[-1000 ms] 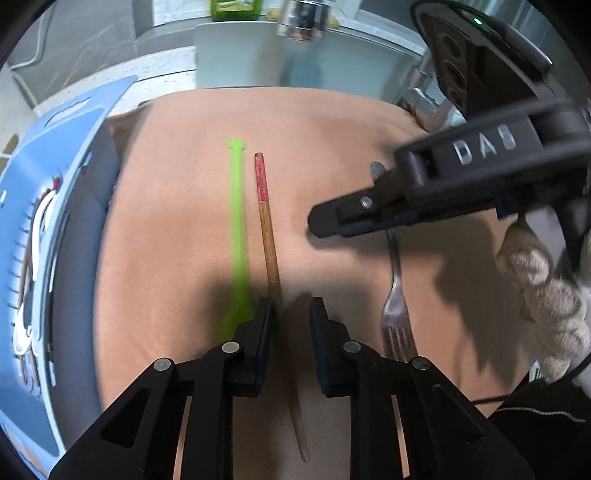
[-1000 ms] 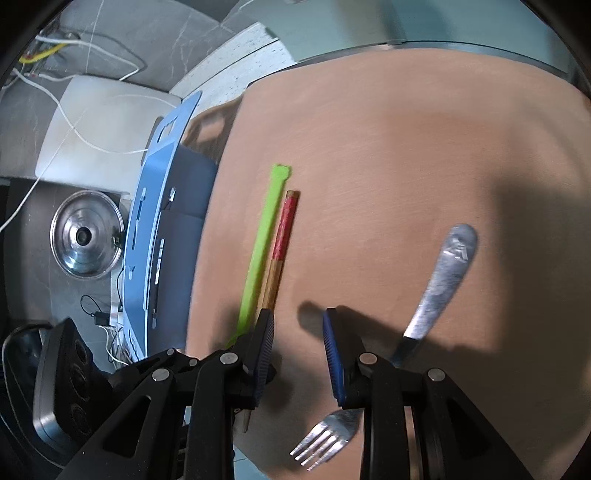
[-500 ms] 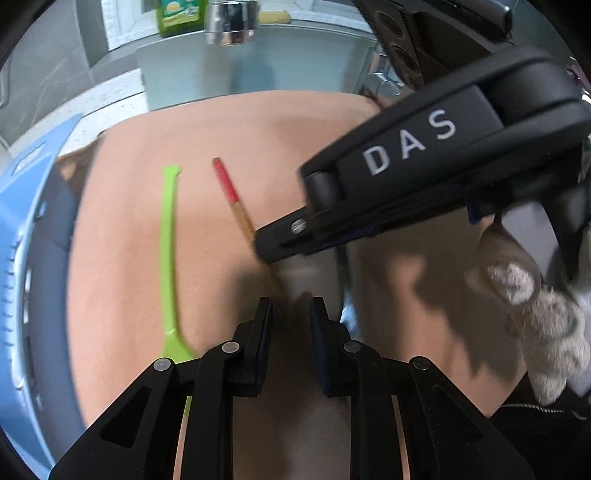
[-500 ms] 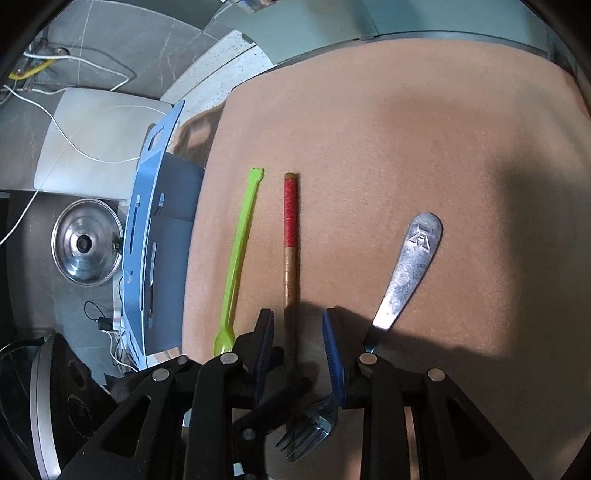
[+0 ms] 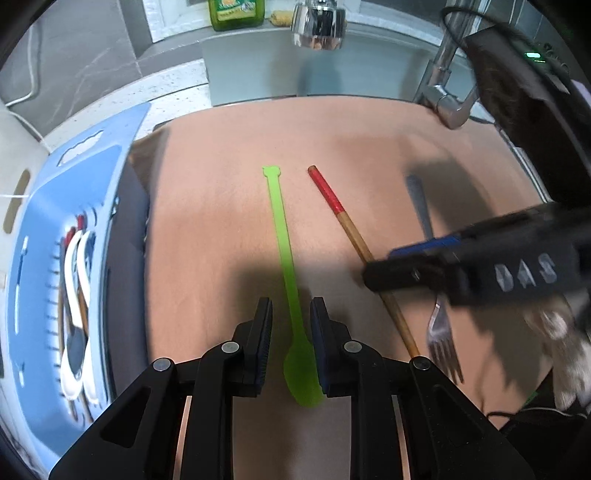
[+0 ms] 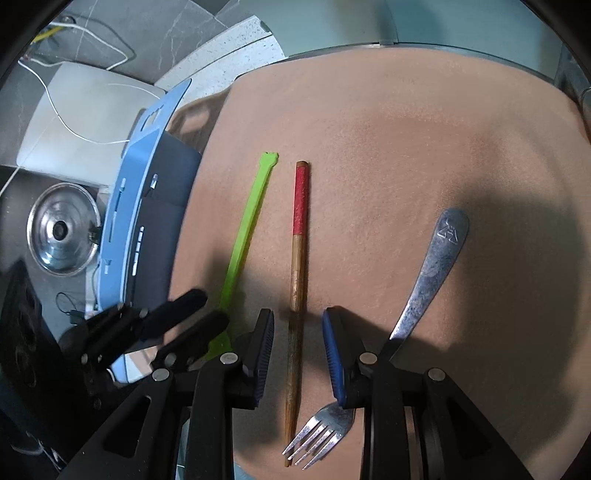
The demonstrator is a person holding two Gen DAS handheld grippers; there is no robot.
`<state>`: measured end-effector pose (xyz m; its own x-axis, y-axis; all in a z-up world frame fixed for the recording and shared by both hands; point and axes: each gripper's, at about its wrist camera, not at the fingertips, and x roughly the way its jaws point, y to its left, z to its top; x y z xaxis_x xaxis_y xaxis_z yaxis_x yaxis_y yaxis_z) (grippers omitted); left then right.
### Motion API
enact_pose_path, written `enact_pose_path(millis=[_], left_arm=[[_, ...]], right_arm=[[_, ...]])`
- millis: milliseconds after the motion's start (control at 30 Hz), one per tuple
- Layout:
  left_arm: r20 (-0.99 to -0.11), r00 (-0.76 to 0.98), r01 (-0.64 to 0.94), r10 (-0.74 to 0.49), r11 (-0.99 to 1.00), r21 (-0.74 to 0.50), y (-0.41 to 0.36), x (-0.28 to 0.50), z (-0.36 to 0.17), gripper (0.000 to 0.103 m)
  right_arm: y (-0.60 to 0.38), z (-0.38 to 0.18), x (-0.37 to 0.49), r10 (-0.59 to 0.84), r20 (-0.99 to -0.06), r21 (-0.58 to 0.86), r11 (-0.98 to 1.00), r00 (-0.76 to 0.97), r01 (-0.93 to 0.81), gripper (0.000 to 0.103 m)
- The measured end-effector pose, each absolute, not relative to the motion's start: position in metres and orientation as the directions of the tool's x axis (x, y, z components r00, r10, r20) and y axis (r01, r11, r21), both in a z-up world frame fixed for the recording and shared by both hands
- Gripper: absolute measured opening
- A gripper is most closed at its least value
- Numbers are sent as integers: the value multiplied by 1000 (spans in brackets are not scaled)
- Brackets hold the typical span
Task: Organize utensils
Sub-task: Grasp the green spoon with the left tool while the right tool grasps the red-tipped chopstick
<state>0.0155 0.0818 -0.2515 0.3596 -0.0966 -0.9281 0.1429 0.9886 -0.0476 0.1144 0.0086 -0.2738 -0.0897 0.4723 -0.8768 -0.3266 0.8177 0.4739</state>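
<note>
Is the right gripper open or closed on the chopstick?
Open: the right gripper straddles the chopstick, with mat visible either side of it.

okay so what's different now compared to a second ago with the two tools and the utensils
The left tool shifted from the chopstick to straddle the green spoon; the right tool moved off the fork to straddle the chopstick. Both are open, gripping nothing. The utensils stayed flat on the mat.

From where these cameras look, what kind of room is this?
Most likely a kitchen counter by a sink: a chrome faucet, a green dish-soap bottle on the ledge, and a pot lid beside the blue utensil basket.
</note>
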Motion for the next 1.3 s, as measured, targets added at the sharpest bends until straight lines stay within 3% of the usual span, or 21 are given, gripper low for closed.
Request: enact_pose_path(millis=[267, 467, 833, 1300], left_arm=[[-934, 350, 175, -71, 985, -10, 75, 30, -259, 19], [-928, 362, 152, -87, 988, -34, 78, 24, -259, 13], [-903, 415, 41, -111, 994, -104, 81, 1, -261, 10], [-895, 430, 35, -120, 993, -117, 81, -7, -261, 10]], right_arm=[[22, -270, 108, 399, -916, 382, 846, -35, -372, 25], [26, -270, 105, 363, -931, 322, 857, 28, -401, 15], [2, -276, 110, 466, -884, 438, 850, 30, -292, 8], [-9, -281, 111, 523, -852, 507, 836, 27, -207, 7]])
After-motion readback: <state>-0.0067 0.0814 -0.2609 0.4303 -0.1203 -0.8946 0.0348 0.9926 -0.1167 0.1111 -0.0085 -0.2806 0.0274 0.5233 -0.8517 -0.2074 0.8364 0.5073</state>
